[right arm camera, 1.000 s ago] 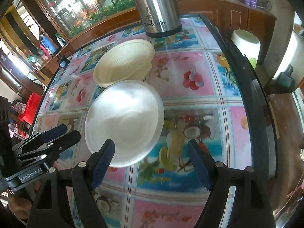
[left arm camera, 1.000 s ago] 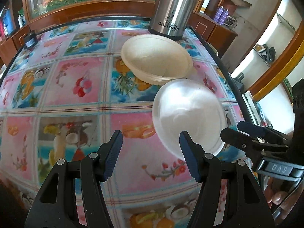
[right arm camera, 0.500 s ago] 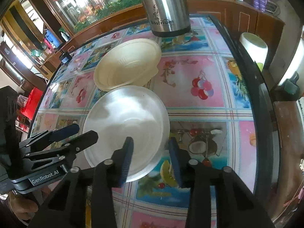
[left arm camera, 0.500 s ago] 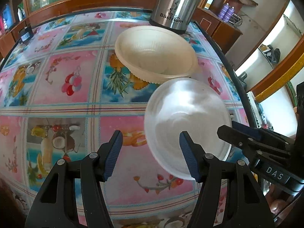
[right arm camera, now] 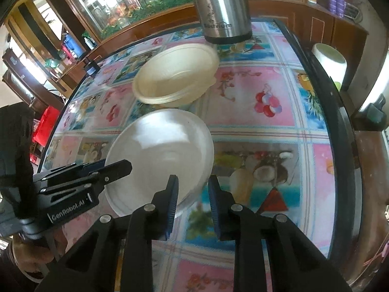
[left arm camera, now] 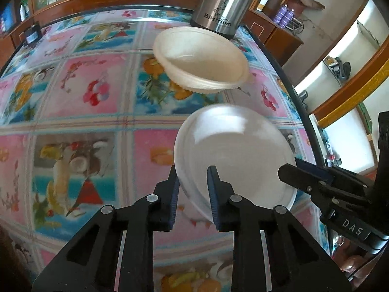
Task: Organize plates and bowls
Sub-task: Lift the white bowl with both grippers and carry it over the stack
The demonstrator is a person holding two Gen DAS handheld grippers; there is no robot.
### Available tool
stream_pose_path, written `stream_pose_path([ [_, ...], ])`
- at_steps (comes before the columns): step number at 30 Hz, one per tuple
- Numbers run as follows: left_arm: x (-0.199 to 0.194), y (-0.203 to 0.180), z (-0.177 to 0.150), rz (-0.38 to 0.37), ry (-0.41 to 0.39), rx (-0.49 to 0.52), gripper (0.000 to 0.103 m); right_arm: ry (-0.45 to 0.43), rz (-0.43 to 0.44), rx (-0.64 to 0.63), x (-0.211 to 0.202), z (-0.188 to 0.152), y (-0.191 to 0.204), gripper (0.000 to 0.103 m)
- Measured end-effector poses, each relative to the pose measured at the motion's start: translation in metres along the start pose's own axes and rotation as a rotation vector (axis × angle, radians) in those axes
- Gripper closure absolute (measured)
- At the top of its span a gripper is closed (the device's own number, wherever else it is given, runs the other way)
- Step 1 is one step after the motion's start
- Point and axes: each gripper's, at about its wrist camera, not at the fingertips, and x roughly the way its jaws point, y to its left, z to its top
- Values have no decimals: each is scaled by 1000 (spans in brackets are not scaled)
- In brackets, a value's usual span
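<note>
A white plate [left arm camera: 238, 150] [right arm camera: 160, 150] lies near the table's right side, in front of a cream bowl [left arm camera: 201, 56] [right arm camera: 175, 73]. My left gripper [left arm camera: 192, 175] [right arm camera: 121, 165] is shut on the plate's left rim, which sits between its blue pads. My right gripper [right arm camera: 192, 182] [left arm camera: 289, 168] is on the opposite rim. Its jaws are closing with that rim between them, and the pads look pressed on it. The bowl stands free, untouched by either gripper.
A tall steel thermos jug [left arm camera: 218, 4] [right arm camera: 223, 12] stands right behind the bowl. The glass-topped table [left arm camera: 85, 85] has a fruit-pattern cloth and a dark edge close to the plate's right. A white container [right arm camera: 328, 58] stands beyond that edge.
Both grippers stood open a second ago with the plate ahead of them. Each has since closed onto its side of the plate's rim, the right one first.
</note>
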Motion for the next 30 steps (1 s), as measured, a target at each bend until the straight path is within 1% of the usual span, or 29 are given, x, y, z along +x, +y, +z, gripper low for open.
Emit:
stream_pose_path([
  [5, -31, 14, -19, -5, -35, -9, 81, -18, 11, -38, -10, -15, 27, 78],
  [9, -61, 30, -38, 5, -67, -9, 81, -27, 24, -76, -16, -27, 53, 78],
  [16, -104, 65, -73, 41, -111, -17, 81, -39, 66, -147, -20, -43, 105, 77],
  [20, -126, 88, -92, 74, -144, -30, 81, -40, 89, -187, -20, -50, 135, 75],
  [24, -148, 108, -104, 101, -184, -50, 81, -50, 104, -231, -21, -54, 165, 75],
  [30, -181, 139, -122, 121, -231, -72, 81, -59, 126, -297, -21, -59, 209, 75],
])
